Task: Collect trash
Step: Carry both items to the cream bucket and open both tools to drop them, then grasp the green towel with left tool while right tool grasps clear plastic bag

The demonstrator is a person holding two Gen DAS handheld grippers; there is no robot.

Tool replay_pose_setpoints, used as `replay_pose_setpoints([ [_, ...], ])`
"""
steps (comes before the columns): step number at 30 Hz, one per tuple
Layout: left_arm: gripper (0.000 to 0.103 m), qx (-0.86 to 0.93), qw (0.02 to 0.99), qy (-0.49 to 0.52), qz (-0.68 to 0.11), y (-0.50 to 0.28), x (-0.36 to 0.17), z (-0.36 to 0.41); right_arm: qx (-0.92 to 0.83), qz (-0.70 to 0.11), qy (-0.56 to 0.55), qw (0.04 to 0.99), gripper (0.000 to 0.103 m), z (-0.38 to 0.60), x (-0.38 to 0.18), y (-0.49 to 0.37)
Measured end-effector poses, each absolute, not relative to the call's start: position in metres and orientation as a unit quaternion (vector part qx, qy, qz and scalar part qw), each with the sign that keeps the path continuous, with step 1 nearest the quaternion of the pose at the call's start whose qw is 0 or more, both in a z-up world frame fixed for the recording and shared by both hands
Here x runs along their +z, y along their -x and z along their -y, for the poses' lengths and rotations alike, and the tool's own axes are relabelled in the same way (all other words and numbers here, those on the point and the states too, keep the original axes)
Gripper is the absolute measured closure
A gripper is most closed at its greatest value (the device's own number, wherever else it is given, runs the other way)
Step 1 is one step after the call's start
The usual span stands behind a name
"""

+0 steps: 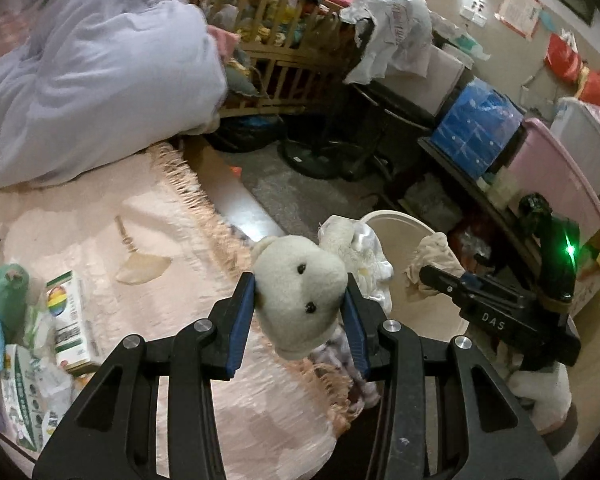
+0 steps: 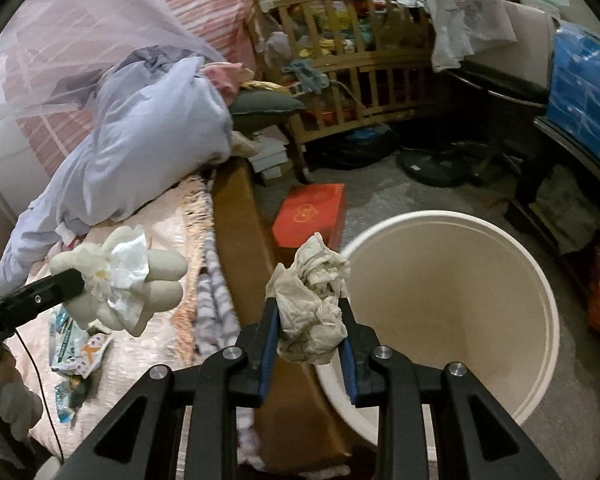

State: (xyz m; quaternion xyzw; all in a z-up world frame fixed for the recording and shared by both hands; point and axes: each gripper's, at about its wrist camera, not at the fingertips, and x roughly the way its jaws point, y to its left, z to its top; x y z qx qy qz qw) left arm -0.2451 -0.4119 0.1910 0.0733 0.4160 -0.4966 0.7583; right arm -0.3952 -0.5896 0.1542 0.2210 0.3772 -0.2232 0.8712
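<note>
Your cream plush toy, a crumpled white tissue against its body, hangs clamped at the head over the bed's edge. Your grey-beige crumpled rag hangs pinched at the bin's nine o'clock rim. The round cream bin stands upright on the floor, mouth open, nothing visible inside.

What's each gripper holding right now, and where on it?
Left gripper: the plush toy, clamped across its head. Right gripper: the crumpled tissue, pinched across the lower part of the wad.
</note>
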Motion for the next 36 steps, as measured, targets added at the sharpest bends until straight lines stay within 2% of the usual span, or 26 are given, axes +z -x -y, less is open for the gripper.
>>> replay_pose_setpoints([
  [6,0.061,-0.512,0.745,-0.082,-0.419,0.267,0.18,0.458,-0.269,-0.388,-0.231,0.851,0.077,0.619,0.138,0.423],
  [7,0.06,-0.515,0.742,-0.077,-0.422,0.27,0.177,0.468,-0.275,-0.387,-0.236,0.848,0.075,0.624,0.136,0.427],
  [8,0.058,-0.519,0.738,-0.071,-0.424,0.272,0.174,0.474,-0.286,-0.388,-0.24,0.843,0.064,0.63,0.133,0.432],
  [11,0.052,-0.547,0.714,-0.043,-0.436,0.276,0.168,0.493,-0.307,-0.387,-0.247,0.834,0.04,0.642,0.128,0.443],
  [13,0.049,-0.559,0.7,-0.025,-0.443,0.278,0.166,0.5,-0.309,-0.376,-0.262,0.833,0.034,0.647,0.128,0.449],
  [20,0.047,-0.528,0.734,-0.072,-0.42,0.283,0.169,0.486,-0.291,-0.394,-0.269,0.83,0.034,0.643,0.119,0.442],
  [36,0.047,-0.396,0.837,-0.094,-0.366,0.252,0.181,0.372,-0.22,-0.392,-0.219,0.866,0.034,0.559,0.146,0.374],
])
